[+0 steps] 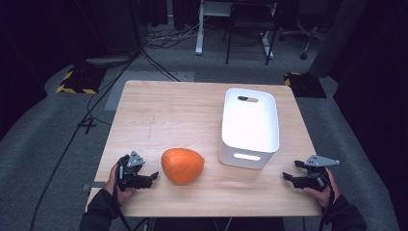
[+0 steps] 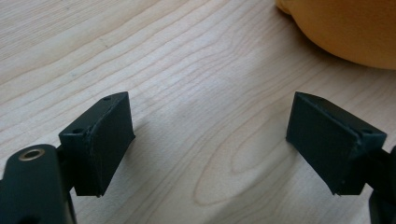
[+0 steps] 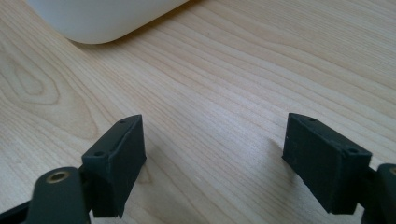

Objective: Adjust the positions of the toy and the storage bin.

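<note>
Left tool [image 1: 155, 175]: held low over the near left part of the light wooden desk [image 1: 163, 115], pointing toward the round, smooth orange fruit-shaped object [image 1: 182, 165]. In the left gripper view the left tool [image 2: 210, 140] has its two black jaws spread wide, bare wood grain between them, nothing pinched and nothing touching the pads. The orange object [image 2: 345, 28] lies just beyond the right-hand jaw there, apart from it, and is cut off by the top and right edges, so its full shape cannot be read from that view.

Orange object: rests on the desk near the front edge, between the left tool and the white rectangular plastic bin with slotted handles [image 1: 250, 127]. It is close to the bin's near left corner but clear of it.

White bin: stands upright on the right half of the desk. Its inside is hard to make out from the high view.

Right tool [image 1: 286, 176]: held just off the near right corner of the desk, pointing toward the bin. In the right gripper view the right tool [image 3: 212, 149] has its jaws spread wide with bare desk between, gripping nothing. A rounded corner of the bin [image 3: 102, 18] is cropped by the top edge, well ahead of the jaws.
</note>
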A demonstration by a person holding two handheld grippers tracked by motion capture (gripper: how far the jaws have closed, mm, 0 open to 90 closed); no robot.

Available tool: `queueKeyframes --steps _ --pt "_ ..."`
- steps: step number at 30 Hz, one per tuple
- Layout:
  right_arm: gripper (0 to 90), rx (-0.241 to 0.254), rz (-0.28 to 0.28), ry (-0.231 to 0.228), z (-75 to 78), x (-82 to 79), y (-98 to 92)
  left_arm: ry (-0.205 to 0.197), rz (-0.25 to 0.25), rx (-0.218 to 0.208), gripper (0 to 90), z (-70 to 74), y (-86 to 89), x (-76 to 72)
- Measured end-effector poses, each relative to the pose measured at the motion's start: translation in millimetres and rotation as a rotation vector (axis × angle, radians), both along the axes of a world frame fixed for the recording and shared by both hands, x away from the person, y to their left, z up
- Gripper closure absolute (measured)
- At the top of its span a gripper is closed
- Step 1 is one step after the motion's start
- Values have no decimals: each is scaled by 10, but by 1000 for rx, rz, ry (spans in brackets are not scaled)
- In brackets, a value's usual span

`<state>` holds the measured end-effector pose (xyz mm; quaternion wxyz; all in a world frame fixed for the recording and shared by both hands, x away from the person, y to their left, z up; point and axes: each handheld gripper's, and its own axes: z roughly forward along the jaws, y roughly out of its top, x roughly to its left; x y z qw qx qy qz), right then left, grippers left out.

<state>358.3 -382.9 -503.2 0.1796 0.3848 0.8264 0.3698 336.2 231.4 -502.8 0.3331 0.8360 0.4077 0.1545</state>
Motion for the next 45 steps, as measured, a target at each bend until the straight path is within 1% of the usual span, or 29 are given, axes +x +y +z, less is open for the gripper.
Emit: queueKeyframes --steps 1,2,3,4,9,11,12,13,14,15,17,18,19,21,24,25,26,27,29,30,31,34,35,36,40,43,44,45 --pt "211 0 0 0 0 0 0 -8 -4 7 149 3 0 -5" --pt "211 0 1 -1 0 0 0 -8 -4 7 149 3 0 -5" --pt "211 0 1 -1 0 0 0 -7 -10 6 149 3 3 -2" --pt "211 0 0 0 0 -1 0 3 -19 1 148 1 8 6" --pt "211 1 -13 2 1 -19 1 5 -43 4 147 3 22 15" --pt "209 0 -10 2 0 -14 -1 0 -43 4 148 2 23 11" --pt "207 1 -9 3 0 -5 -1 4 -28 -1 147 1 18 -7" --pt "206 0 -10 3 1 3 2 -4 -23 3 148 0 15 -23" --pt "206 0 -10 3 1 3 2 -4 -23 3 148 0 15 -23" --pt "205 -1 -12 9 5 19 13 -8 -33 10 148 5 15 -56" --pt "205 0 -14 10 4 20 18 -5 -31 10 151 6 14 -65" --pt "206 -2 -12 7 4 14 11 7 -34 -1 153 4 7 -56" --pt "206 -2 -9 5 2 14 9 12 -42 9 158 15 9 -48" --pt "206 -2 -9 6 3 13 8 18 -50 13 168 34 -12 -52" --pt "206 -3 -8 6 4 16 7 9 -70 -8 168 93 -45 -82" --pt "206 -1 -10 6 3 15 11 5 -73 -13 168 124 -55 -95" --pt "206 -2 -9 6 3 16 10 5 -73 -13 168 124 -55 -95" --pt "205 -3 -8 5 3 16 9 -16 -91 -28 168 191 -65 -113" --pt "205 -4 -7 6 3 16 9 -45 -96 -32 168 262 -78 -138" --pt "205 -4 -7 6 3 16 9 -45 -96 -32 167 262 -78 -138" --pt "205 -3 -8 5 3 16 9 -55 -109 -49 164 323 -104 -165" --pt "205 -3 -9 4 2 16 10 -81 -128 -50 161 400 -160 -194" --pt "205 -3 -9 4 2 16 10 -81 -128 -50 160 400 -160 -194" --pt "205 -3 -8 5 3 16 9 -98 -122 -45 159 446 -206 -204" --pt "205 -4 -8 4 3 16 9 -113 -163 -55 159 522 -271 -222" --pt "205 -4 -8 5 3 16 9 -116 -168 -64 159 558 -301 -244" --pt "205 -4 -8 5 3 16 9 -136 -178 -57 160 608 -317 -261" --pt "205 -4 -8 5 3 16 9 -136 -178 -57 160 608 -317 -261"
